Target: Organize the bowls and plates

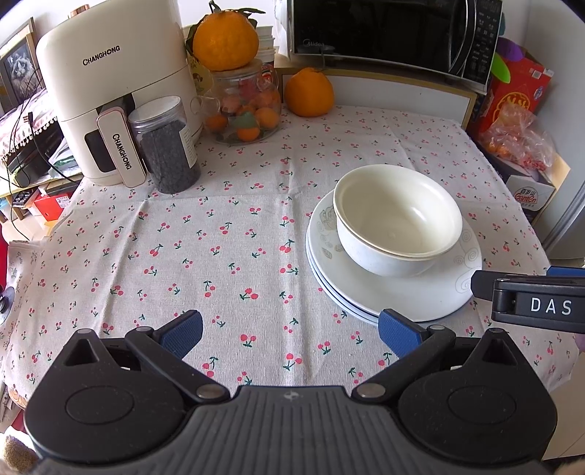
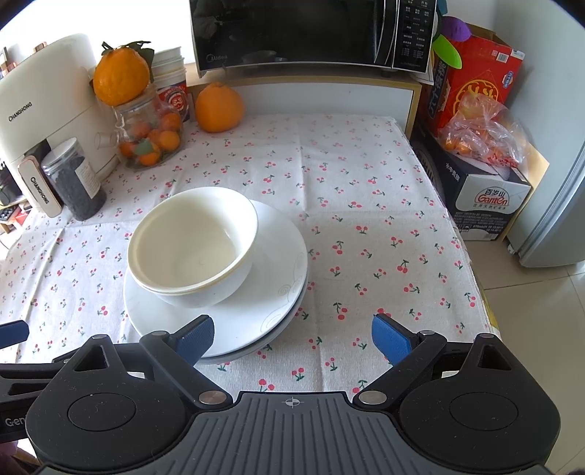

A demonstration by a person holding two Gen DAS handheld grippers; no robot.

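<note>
- White china sits gathered in one pile: two nested bowls (image 1: 396, 223) on a stack of plates (image 1: 435, 292), ahead and to the right of my left tool (image 1: 290, 330) and ahead and to the left of my right tool (image 2: 292, 338).
- Both tools hang with fingers spread wide and nothing between them; the right tool's left pad (image 2: 195, 338) is over the plates' near rim.
- By my reading, the stacking looks finished or nearly so; any next move calls for squaring the bowls, which sit off-centre toward the far left of the top plate.
- Cherry-print cloth (image 2: 365, 204) covers the worktop, flat but creased.
- Beyond the pile stand an air fryer (image 1: 113, 91), a dark-filled jar (image 1: 166, 146), a glass jar of small oranges (image 1: 248, 109), a microwave (image 2: 310, 33) and cartons (image 2: 479, 91).
</note>
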